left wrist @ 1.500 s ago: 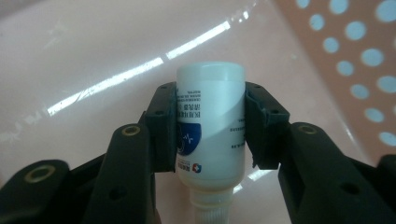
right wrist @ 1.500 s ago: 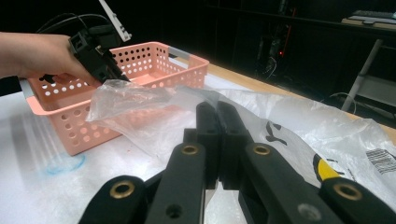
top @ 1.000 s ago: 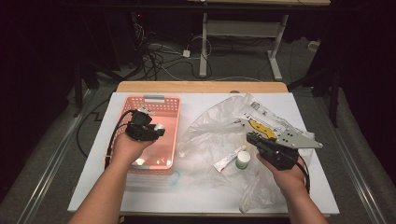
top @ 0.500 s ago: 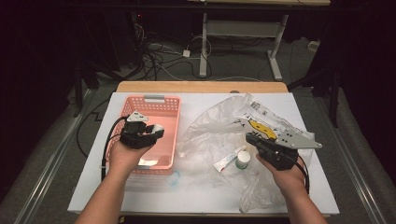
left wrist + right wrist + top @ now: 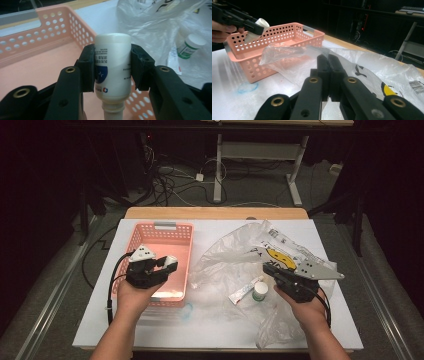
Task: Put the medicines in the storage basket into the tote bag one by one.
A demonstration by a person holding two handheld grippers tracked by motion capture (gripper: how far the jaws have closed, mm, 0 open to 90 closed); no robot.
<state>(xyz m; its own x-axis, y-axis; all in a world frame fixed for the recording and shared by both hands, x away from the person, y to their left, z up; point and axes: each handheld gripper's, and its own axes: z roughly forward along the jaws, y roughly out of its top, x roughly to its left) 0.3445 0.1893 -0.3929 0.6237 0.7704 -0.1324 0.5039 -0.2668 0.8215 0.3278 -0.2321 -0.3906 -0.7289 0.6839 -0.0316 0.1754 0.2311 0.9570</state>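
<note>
My left gripper (image 5: 167,265) is shut on a white bottle (image 5: 112,65) with blue print, its neck pointing back toward the camera. It hovers over the near right part of the pink basket (image 5: 165,226); the basket floor (image 5: 37,72) lies below it. My right gripper (image 5: 270,269) rests on the crumpled clear plastic bag (image 5: 225,260). Its jaws are pressed together (image 5: 329,62), and the bag's film (image 5: 287,53) runs up to their tips. A small green-and-white bottle (image 5: 259,291) and a white tube (image 5: 245,290) lie on the bag beside the right hand.
The basket and bag lie on a white table (image 5: 100,320) with a wooden strip (image 5: 215,213) along the far edge. A faint blue ring (image 5: 186,310) marks the table near the basket's front corner. Cables and desk legs stand on the dark floor beyond.
My left gripper has drawn back toward the near end of the basket with the white bottle in it. The right gripper and the bag have stayed put.
</note>
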